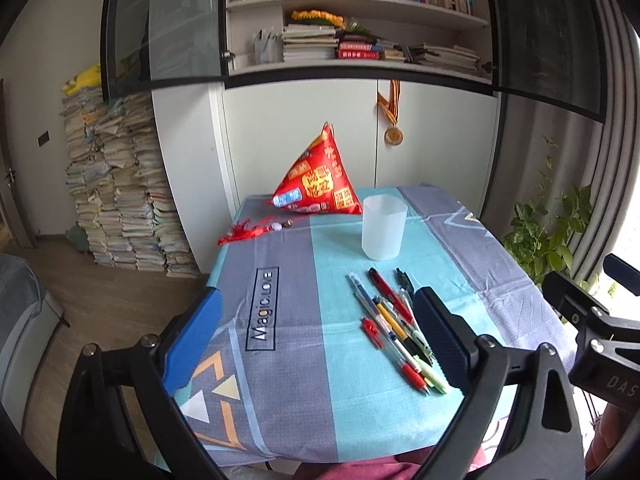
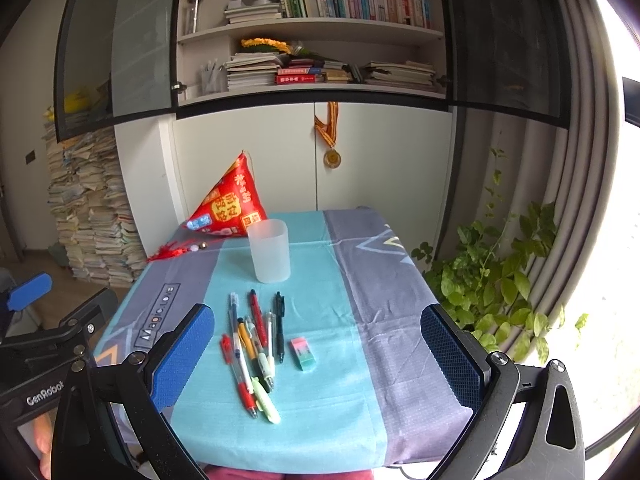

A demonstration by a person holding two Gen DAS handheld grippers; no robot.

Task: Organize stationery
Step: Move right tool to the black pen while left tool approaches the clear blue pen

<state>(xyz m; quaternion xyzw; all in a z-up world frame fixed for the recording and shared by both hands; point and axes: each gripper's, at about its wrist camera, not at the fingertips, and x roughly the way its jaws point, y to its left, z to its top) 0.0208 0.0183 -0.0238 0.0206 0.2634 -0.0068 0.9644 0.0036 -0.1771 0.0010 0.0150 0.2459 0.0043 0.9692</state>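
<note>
Several pens (image 1: pixel 394 328) lie in a loose bunch on the blue tablecloth (image 1: pixel 288 288); they also show in the right wrist view (image 2: pixel 254 348). A pink and green eraser (image 2: pixel 303 353) lies just right of them. A frosted plastic cup (image 1: pixel 383 227) stands upright behind them, also in the right wrist view (image 2: pixel 269 251). My left gripper (image 1: pixel 320 340) is open and empty, above the near left part of the table, its right finger beside the pens. My right gripper (image 2: pixel 318 356) is open and empty, held over the pens and eraser.
A red pyramid-shaped cushion (image 1: pixel 316 180) with a red tassel (image 1: pixel 248 232) sits at the table's far left. A cabinet with bookshelves (image 1: pixel 360 40) stands behind. Stacked books (image 1: pixel 116 200) fill the floor at left; a leafy plant (image 2: pixel 492 280) is at right.
</note>
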